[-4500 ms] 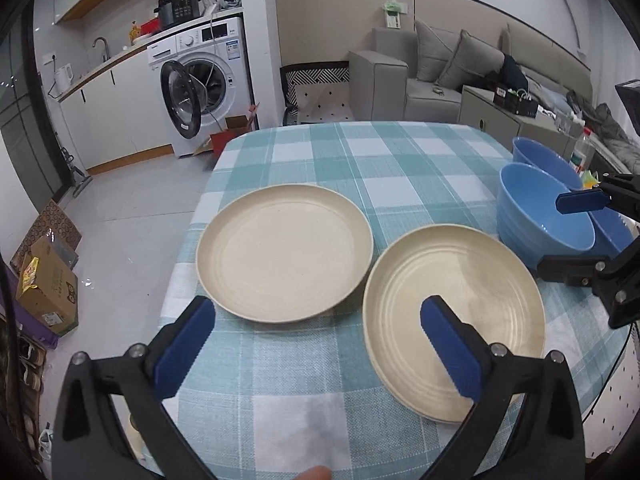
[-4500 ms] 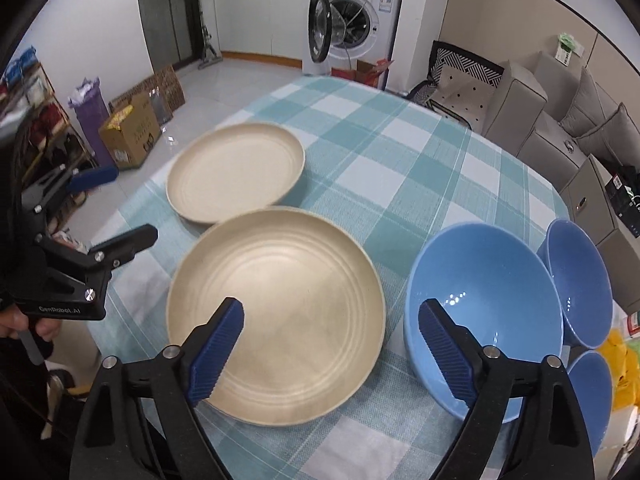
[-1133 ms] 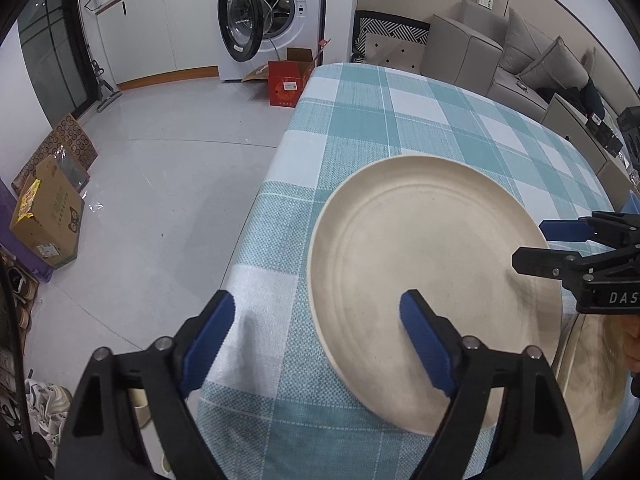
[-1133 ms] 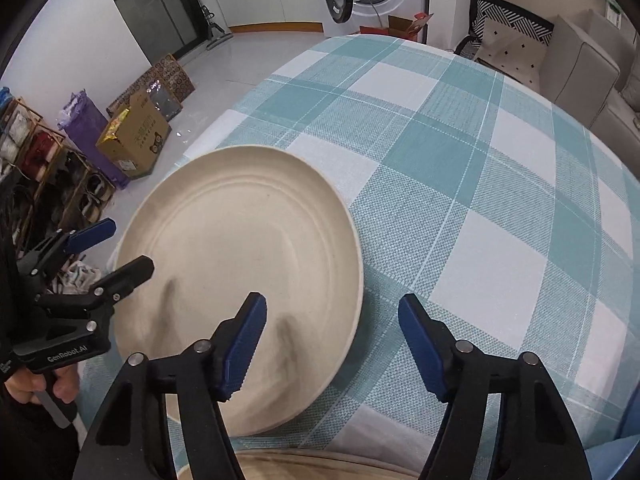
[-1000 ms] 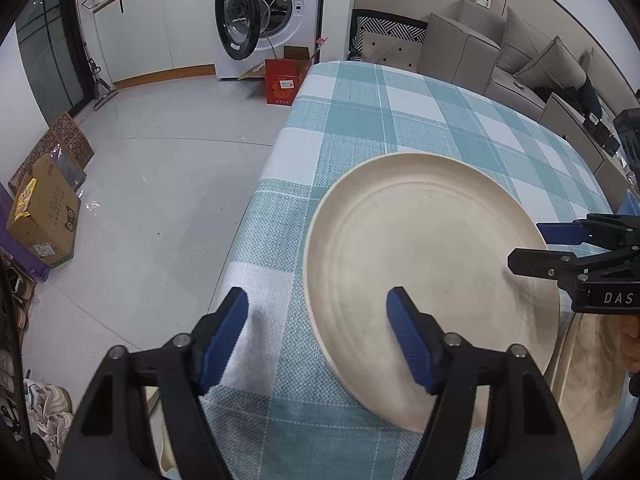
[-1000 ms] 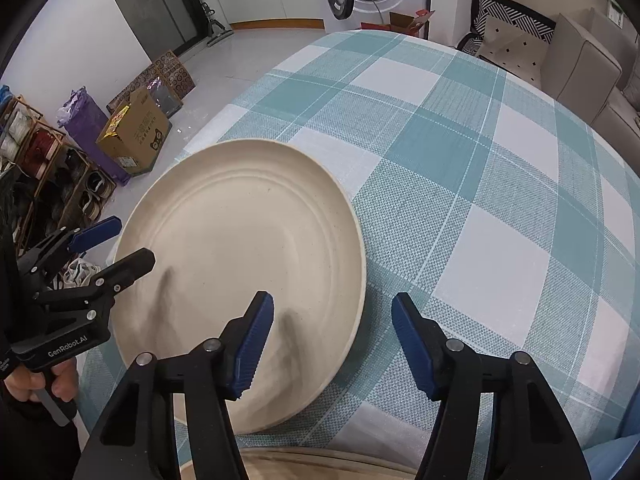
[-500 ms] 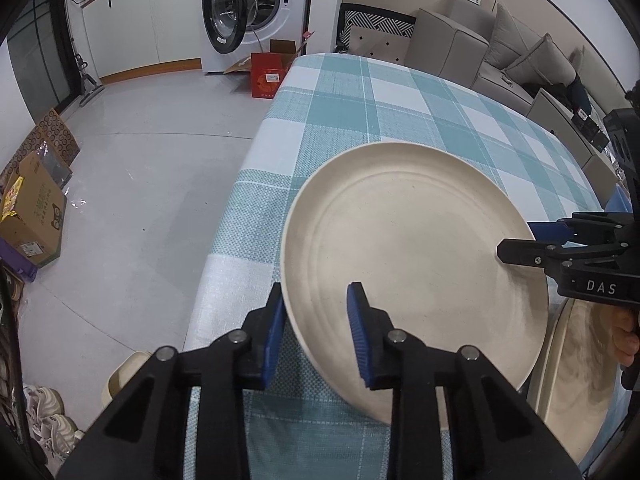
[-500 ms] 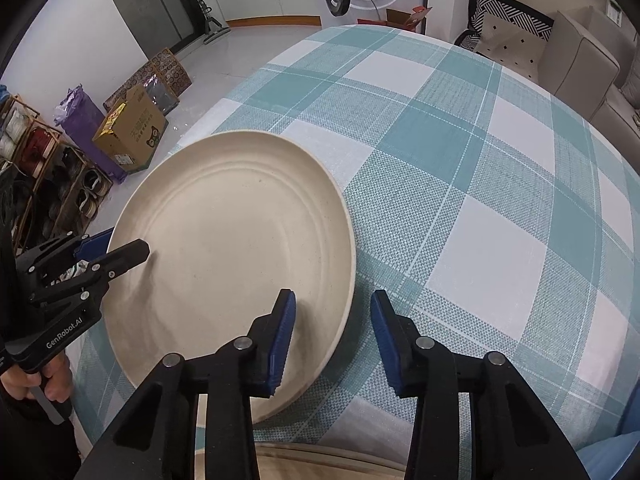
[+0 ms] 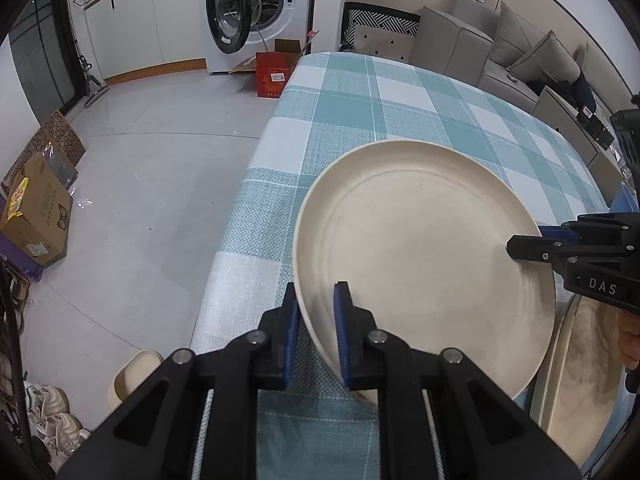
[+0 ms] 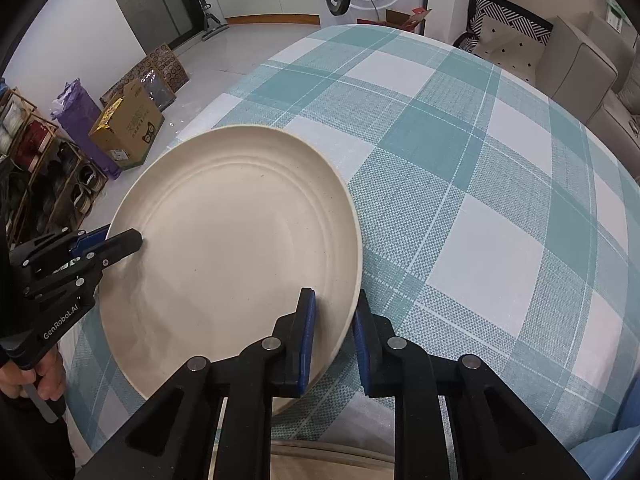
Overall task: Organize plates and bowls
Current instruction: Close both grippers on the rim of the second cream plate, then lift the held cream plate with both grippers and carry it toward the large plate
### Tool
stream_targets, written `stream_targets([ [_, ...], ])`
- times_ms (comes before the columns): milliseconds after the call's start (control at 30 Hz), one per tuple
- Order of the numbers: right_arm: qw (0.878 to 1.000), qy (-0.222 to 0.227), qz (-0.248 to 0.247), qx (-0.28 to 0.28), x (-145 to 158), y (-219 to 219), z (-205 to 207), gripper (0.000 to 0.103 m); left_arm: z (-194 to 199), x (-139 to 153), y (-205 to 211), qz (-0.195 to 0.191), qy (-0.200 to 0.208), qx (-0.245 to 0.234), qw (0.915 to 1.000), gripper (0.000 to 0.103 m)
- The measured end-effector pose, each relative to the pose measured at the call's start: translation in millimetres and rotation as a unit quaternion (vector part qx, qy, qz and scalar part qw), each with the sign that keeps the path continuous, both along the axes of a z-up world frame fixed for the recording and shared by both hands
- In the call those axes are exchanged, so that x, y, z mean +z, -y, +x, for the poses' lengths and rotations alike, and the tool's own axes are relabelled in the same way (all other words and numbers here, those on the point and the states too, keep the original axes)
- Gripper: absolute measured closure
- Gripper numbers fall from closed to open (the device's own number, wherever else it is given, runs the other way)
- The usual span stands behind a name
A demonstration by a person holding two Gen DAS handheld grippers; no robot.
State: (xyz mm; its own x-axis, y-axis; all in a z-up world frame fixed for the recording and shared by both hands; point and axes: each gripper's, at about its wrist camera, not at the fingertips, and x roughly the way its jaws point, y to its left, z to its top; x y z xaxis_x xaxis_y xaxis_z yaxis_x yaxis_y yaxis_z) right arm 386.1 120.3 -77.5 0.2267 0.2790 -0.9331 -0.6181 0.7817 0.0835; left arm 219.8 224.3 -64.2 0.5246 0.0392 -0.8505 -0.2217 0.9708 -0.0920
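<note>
The left tongs (image 9: 314,332) are gripping the near left rim of the cream plate (image 9: 420,248), one blue pad on top of the rim and the other beneath it; a second ago these jaws were standing wide on either side of that rim, and they have just been closing onto it. The right tongs (image 10: 334,340) are doing the same at the plate's opposite rim, their jaws having just been closing as well, so the rim is now sitting pinched between the two blue pads where earlier there was open space on both sides. Both tongs are pointing steeply down and neither has shifted its place over that second.

The plate is lying on the checked teal-and-white tabletop (image 9: 360,104), near its left edge, and in the left view it is looking slightly tilted, its near left edge raised. Just right of it a second cream plate (image 9: 580,364) is showing partly at the frame's edge. A sliver of a blue bowl (image 10: 616,452) is peeking in at the near right corner of the right view. Beyond the tabletop, a washing machine (image 9: 256,12) is standing with its door open.
</note>
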Motion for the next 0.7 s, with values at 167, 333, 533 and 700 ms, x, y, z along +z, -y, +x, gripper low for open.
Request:
stream_targets([
  [167,1.000,0.006,-0.002,0.000,3,-1,-2,0.085,0,2,2,0.004,0.003,0.001,1.0000,0.089],
  [333,1.000,0.014,0.002,-0.002,10,1,-3,0.085,-1,8,3,0.010,0.010,0.001,0.9999,0.089],
  [533,1.000,0.022,0.010,-0.005,20,5,-6,0.085,-5,16,3,0.012,0.020,0.002,0.9997,0.089],
  [700,0.999,0.034,0.017,-0.006,32,6,-9,0.085,-9,26,3,0.017,0.031,0.005,0.9994,0.089],
])
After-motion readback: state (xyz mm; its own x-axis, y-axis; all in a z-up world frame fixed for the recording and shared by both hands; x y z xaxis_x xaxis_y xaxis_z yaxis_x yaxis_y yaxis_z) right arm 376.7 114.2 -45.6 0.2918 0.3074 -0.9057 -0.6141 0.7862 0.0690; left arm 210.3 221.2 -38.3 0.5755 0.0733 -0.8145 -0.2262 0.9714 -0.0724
